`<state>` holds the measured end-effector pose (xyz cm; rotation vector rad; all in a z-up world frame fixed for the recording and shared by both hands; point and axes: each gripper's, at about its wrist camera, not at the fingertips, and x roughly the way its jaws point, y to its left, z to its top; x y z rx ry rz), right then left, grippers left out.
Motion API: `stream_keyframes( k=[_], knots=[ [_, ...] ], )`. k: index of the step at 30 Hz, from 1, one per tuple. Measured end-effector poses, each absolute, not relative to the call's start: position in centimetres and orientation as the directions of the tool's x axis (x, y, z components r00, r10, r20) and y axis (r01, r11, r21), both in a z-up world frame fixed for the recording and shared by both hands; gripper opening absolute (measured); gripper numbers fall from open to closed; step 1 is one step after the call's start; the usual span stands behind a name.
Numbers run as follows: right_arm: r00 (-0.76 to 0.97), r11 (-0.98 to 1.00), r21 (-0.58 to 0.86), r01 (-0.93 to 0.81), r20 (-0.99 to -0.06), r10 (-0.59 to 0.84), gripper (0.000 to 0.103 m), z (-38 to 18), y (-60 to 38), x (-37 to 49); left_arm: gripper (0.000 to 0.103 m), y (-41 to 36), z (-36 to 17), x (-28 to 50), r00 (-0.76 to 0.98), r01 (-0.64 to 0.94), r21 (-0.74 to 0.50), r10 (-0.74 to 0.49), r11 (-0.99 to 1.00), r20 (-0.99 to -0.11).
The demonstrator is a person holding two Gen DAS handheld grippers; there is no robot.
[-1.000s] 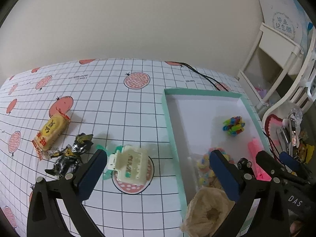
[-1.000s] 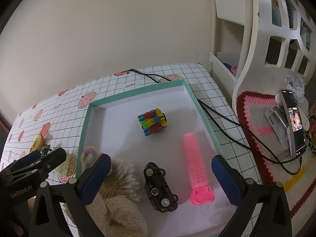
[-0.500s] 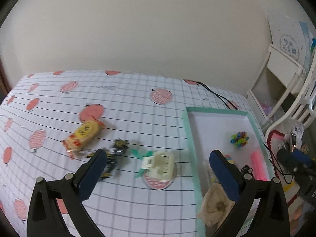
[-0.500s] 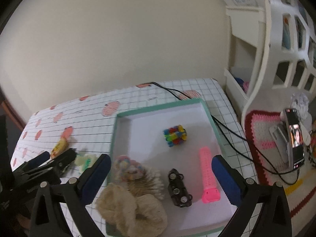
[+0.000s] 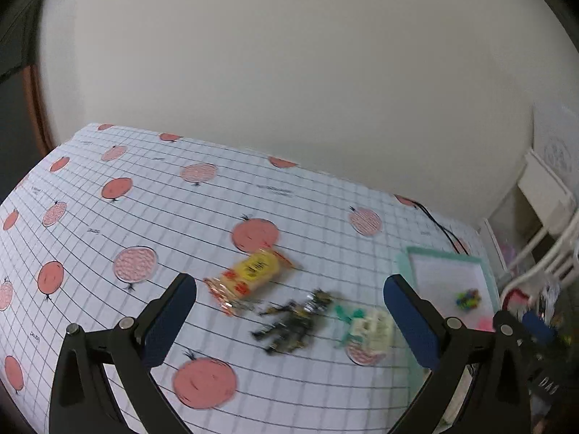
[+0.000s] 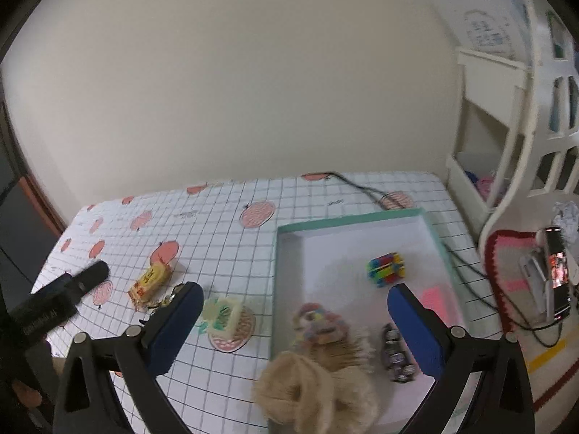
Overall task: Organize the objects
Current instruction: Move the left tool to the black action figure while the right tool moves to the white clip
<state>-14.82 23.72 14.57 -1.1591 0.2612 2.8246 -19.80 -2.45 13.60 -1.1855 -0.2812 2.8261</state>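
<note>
Both tools, the left tool (image 5: pixel 289 311) and right tool (image 6: pixel 295 320), hang released and empty, pulled back higher than a second ago. Three strays wait on the gridded table (image 5: pixel 181 217) beside the green-rimmed white tray (image 6: pixel 430 231): yellow snack packet (image 5: pixel 253 276), dark toy figure (image 5: pixel 293 322), cream hair claw (image 5: pixel 369 327). Next, I'd guess, comes descending onto one.

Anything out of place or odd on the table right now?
Three items lie outside the tray on the cloth: snack packet, dark toy figure, cream hair claw. The beige scrunchie overhangs the tray's near edge. Nothing looks spilled or broken.
</note>
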Motion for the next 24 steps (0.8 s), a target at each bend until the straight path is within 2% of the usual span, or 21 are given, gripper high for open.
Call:
stream_keyframes(
  k=[7, 15, 19, 24],
  knots=[
    [-0.716, -0.987, 0.091, -0.13, -0.697, 0.03, 0.103, 13.4, 18.8, -15.8, 0.103, -7.1, 14.0, -20.6, -0.742, 0.121, -0.191, 0.039, -0.974, -0.669],
    [-0.672, -0.99, 0.065, -0.123, -0.739, 0.035, 0.103, 13.2, 15.3, -16.9, 0.103, -10.3, 13.4, -20.6, -0.736, 0.194, -0.314, 0.073, -0.929, -0.673],
    [-0.692, -0.996, 0.033, -0.088, -0.721, 0.037, 0.103, 14.2, 13.5, -18.1, 0.103, -10.3, 12.0, -21.1, -0.705, 0.194, -0.282, 0.066, -0.94, -0.706],
    [-0.689, -0.993, 0.103, -0.055, -0.724, -0.037, 0.103, 12.7, 13.2, -19.0, 0.103, -10.0, 10.2, -21.9, -0.688, 0.192, -0.301, 0.09, -0.934, -0.72]
  ],
)
